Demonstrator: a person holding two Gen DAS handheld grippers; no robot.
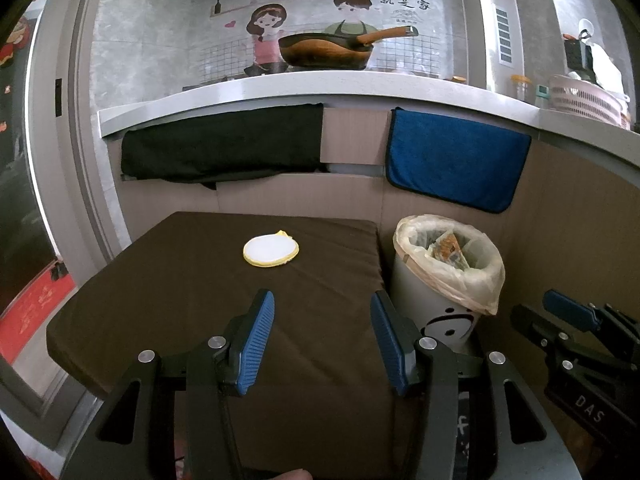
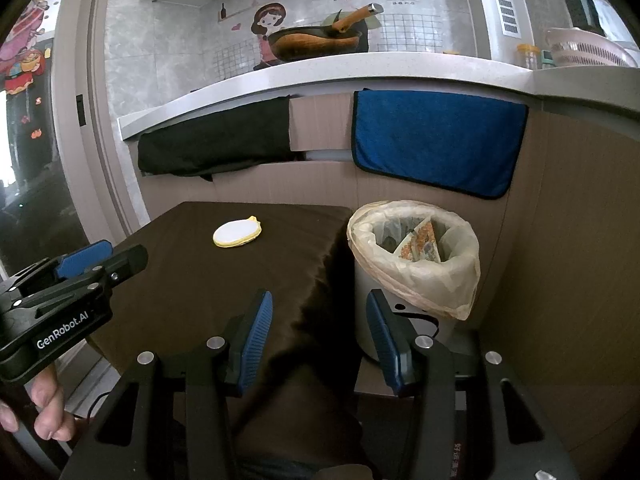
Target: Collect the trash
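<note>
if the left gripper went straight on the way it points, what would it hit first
Probably the brown cushion itself, short of the round yellow-rimmed pad. The left gripper is open and tilts down toward it; the pad lies slightly left of its line. Depth is hard to judge.

The left gripper [image 1: 322, 312] is a matte black frame with two angular arms, each tipped by a flat finger faced in ribbed blue rubber. Round silver screw heads sit at the pivots — two on each side. The right gripper [image 2: 320, 312] is built the same way: black arms, blue ribbed pads, silver screws. White lettering marks their side plates — "GenRobot.AI" on the left one and "DAS" on the right. Bare fingers [image 2: 50, 412] wrap the left one's black handle.
</note>
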